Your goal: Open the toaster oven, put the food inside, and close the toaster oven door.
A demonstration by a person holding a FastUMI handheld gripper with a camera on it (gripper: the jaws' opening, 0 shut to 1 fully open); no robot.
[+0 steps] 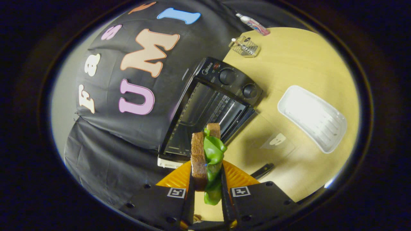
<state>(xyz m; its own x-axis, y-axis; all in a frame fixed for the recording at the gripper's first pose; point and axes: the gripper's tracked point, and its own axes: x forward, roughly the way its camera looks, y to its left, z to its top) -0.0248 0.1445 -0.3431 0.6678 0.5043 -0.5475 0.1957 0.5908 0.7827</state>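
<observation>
Gripper view: sandwich (brown bread w/ green lettuce) sits upright between the fingers, both pressing its sides, so the gripper is clamped on it. It's held up off the table, just in front of the toaster oven. Oven door is open, rack visible inside, two knobs on the control panel. Beyond, on the table: white tray, small wire basket, tube near the wall.
</observation>
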